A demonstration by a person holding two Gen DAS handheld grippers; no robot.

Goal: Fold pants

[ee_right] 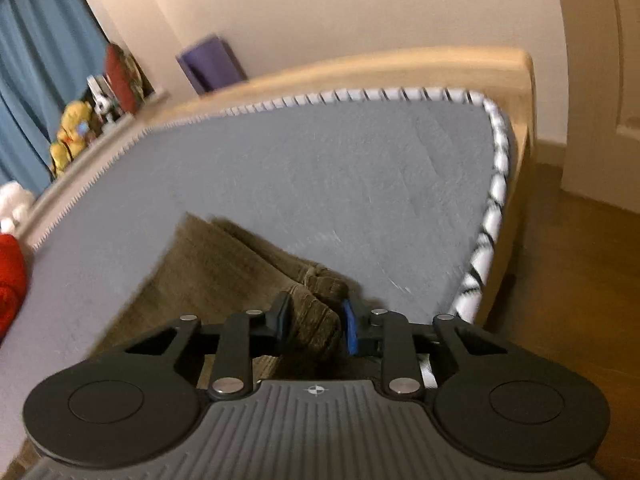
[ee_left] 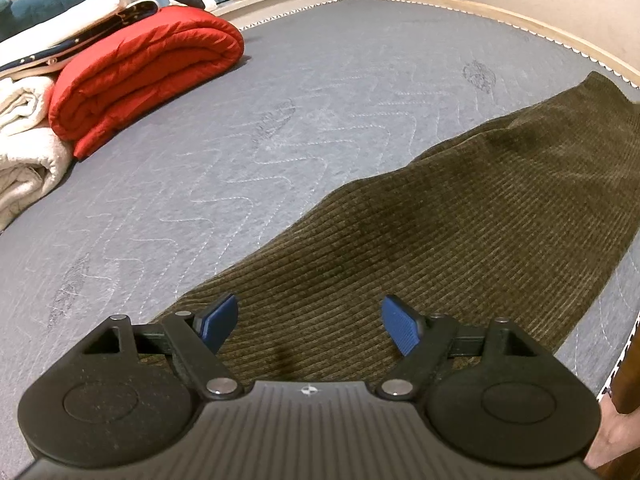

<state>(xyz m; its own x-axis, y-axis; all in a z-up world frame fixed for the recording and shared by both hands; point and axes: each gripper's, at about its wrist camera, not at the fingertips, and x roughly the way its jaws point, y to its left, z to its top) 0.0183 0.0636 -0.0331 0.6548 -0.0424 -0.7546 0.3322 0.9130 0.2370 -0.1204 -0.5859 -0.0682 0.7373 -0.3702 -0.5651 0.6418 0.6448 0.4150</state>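
Observation:
Olive-brown corduroy pants (ee_left: 440, 220) lie flat on the grey mattress (ee_left: 280, 120), running from the near left to the far right. My left gripper (ee_left: 308, 326) is open, its blue pads (ee_left: 218, 320) apart just above the near part of the pants, holding nothing. In the right wrist view my right gripper (ee_right: 316, 324) is shut on a bunched end of the pants (ee_right: 316, 304), lifted a little off the mattress (ee_right: 320, 168) near its right edge. The rest of the pants (ee_right: 208, 256) trails away to the left.
A folded red quilt (ee_left: 148, 76) and white blankets (ee_left: 24, 140) lie at the far left of the bed. The wooden bed frame (ee_right: 516, 160) borders the mattress, with wooden floor (ee_right: 568, 280) to the right. Plush toys (ee_right: 72, 136) sit on the windowsill by blue curtains.

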